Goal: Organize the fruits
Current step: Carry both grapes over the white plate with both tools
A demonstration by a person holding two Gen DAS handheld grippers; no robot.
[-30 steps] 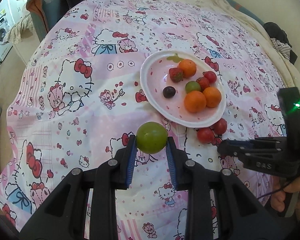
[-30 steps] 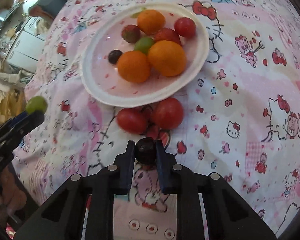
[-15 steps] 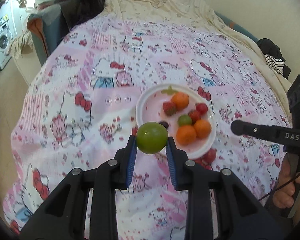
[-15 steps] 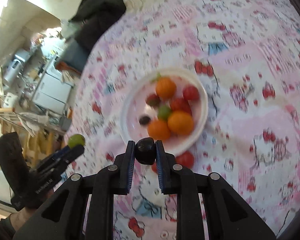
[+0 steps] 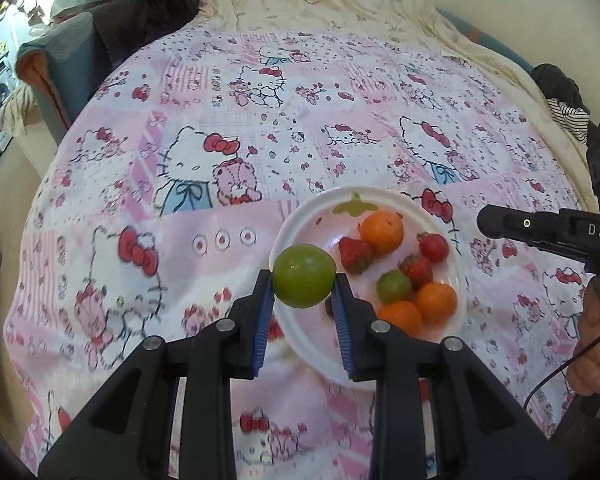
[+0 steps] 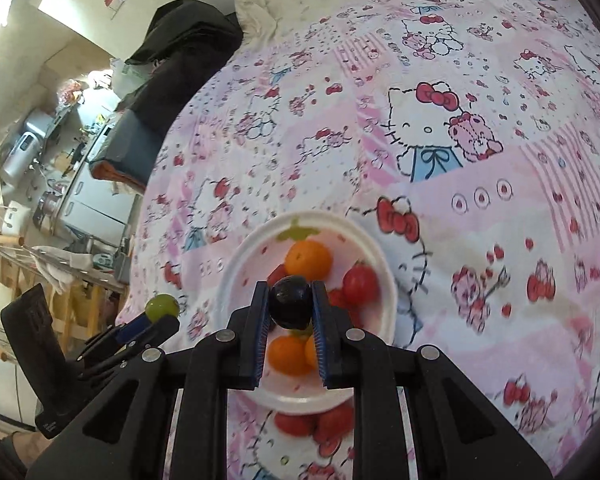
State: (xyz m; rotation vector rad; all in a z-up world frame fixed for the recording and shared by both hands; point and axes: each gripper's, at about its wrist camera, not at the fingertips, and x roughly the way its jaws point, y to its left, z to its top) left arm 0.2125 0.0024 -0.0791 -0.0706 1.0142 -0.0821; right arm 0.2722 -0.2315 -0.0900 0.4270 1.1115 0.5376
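My left gripper [image 5: 303, 276] is shut on a green lime [image 5: 304, 275] and holds it in the air above the near left rim of a white plate [image 5: 300, 220]. The plate holds oranges [image 5: 381, 231], strawberries [image 5: 354, 255], a small green fruit [image 5: 394, 287] and a red tomato [image 5: 433, 247]. My right gripper [image 6: 291, 302] is shut on a dark plum [image 6: 291, 302], held above the same plate [image 6: 236, 276]. Two red tomatoes [image 6: 316, 420] lie on the cloth just in front of the plate. The left gripper with its lime [image 6: 162, 307] also shows at the left of the right wrist view.
The plate sits on a bed under a pink Hello Kitty cloth [image 5: 188, 168]. A cream blanket [image 5: 320, 4] lies at the far end. A dark chair with clothes [image 5: 112, 28] stands at the far left. The right gripper [image 5: 500, 224] reaches in from the right.
Both grippers have risen well above the bed with their fruit, so the plate looks smaller and lies further below. The lime and the plum stay gripped.
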